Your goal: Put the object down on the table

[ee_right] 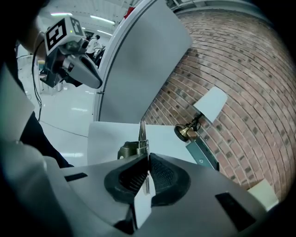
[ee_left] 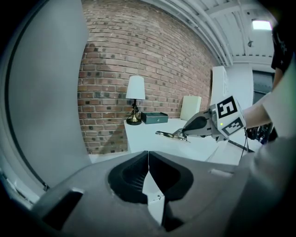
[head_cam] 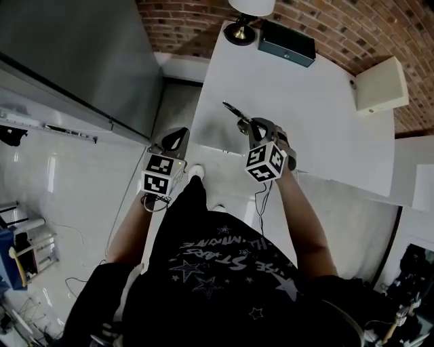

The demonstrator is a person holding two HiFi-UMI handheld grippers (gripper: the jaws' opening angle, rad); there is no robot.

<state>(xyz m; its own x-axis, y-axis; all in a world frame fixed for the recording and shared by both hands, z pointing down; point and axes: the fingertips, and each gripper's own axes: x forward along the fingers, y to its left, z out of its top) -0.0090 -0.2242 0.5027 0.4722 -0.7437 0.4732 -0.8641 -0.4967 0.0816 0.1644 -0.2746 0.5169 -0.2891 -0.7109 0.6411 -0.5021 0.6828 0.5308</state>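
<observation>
Two grippers (head_cam: pixel 179 137) (head_cam: pixel 249 127); one tool (head_cam: pixel 234 110); one lamp (head_cam: pixel 243 20); one box (head_cam: pixel 286 42).

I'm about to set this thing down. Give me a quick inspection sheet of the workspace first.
Surface: white table, bare around the held thing.
Job's thing: metal clip, held over the table near its left edge; contact cannot be told.
Clutter: lamp and dark green box at the far end; beige block by the far right corner.
Grippers: right gripper fingers shut on the metal clip; left gripper shut, empty, off the table's left side.
Cables: thin cable hanging below the right gripper.
Surroundings: brick wall, grey panel, glossy floor.
</observation>
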